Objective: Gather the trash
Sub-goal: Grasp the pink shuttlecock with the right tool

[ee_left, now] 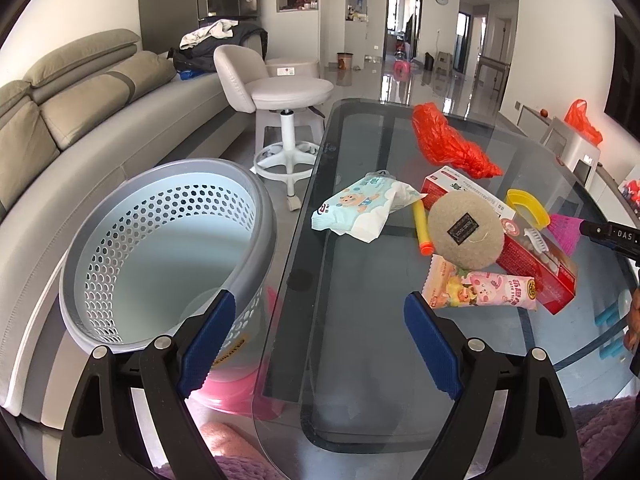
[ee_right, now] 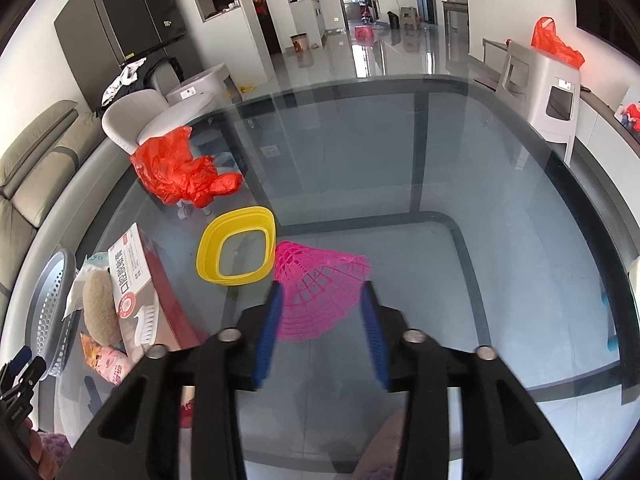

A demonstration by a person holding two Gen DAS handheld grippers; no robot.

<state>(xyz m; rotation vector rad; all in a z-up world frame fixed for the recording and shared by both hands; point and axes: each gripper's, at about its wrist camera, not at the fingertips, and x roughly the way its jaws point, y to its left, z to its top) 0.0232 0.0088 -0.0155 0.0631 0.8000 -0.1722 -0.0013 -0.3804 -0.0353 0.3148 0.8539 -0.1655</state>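
My left gripper (ee_left: 318, 340) was wide open and held nothing. It hung over the near edge of the glass table (ee_left: 360, 360). The gray trash basket (ee_left: 160, 248) stood just beside the table, on the sofa side, and I could see nothing inside it.

On the table lay a heap of things. A wet wipes pack (ee_left: 360, 210) was nearest the basket. Beside it lay a yellow foam dart (ee_left: 422, 230), touching a round tan puff (ee_left: 466, 232). The puff sat on a red box (ee_left: 540, 268) and hid its middle. A pink snack bag (ee_left: 478, 290) lay in front of the puff. A crumpled red plastic bag (ee_left: 448, 140) lay farther back.

My right gripper (ee_right: 322, 308) was open too, with its fingers on each side of a pink net cone (ee_right: 320, 296) that lay on the glass. I could not tell if they touched it. A yellow ring lid (ee_right: 236, 248) lay just beside the cone. From the left camera the cone was partly hidden behind the box.
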